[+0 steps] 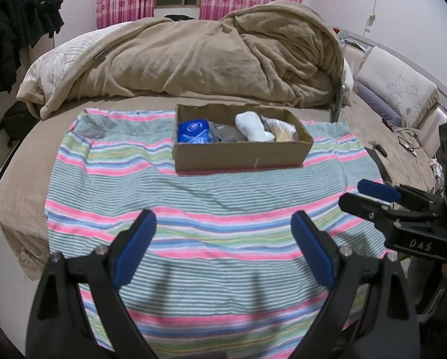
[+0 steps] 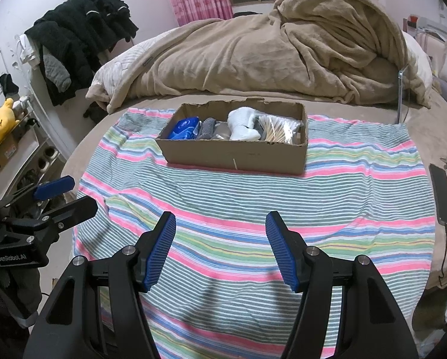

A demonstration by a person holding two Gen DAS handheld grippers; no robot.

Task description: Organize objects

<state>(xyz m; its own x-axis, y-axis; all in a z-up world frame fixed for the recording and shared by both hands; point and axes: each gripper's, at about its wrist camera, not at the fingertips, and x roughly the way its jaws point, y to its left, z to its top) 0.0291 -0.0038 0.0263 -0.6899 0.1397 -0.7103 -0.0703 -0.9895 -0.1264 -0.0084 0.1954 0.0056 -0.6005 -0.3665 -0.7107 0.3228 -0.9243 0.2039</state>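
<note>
A cardboard box (image 1: pixel 241 155) (image 2: pixel 235 157) stands on a striped towel (image 1: pixel 211 197) (image 2: pixel 253 197) on the bed. Inside it lie a blue packet (image 1: pixel 193 131) (image 2: pixel 183 127), a grey item (image 2: pixel 207 128), a white rolled sock (image 1: pixel 253 127) (image 2: pixel 241 125) and a bag of cotton swabs (image 2: pixel 280 130). My left gripper (image 1: pixel 223 221) is open and empty above the near part of the towel. My right gripper (image 2: pixel 220 221) is open and empty, also over the towel; it shows at the right in the left wrist view (image 1: pixel 361 194).
A heaped tan blanket (image 1: pixel 211 56) (image 2: pixel 283 51) lies behind the box. A phone on a cable (image 2: pixel 442 194) lies right of the towel. Dark clothes (image 2: pixel 79 39) hang at the left. Pillows (image 1: pixel 397 89) are at the right.
</note>
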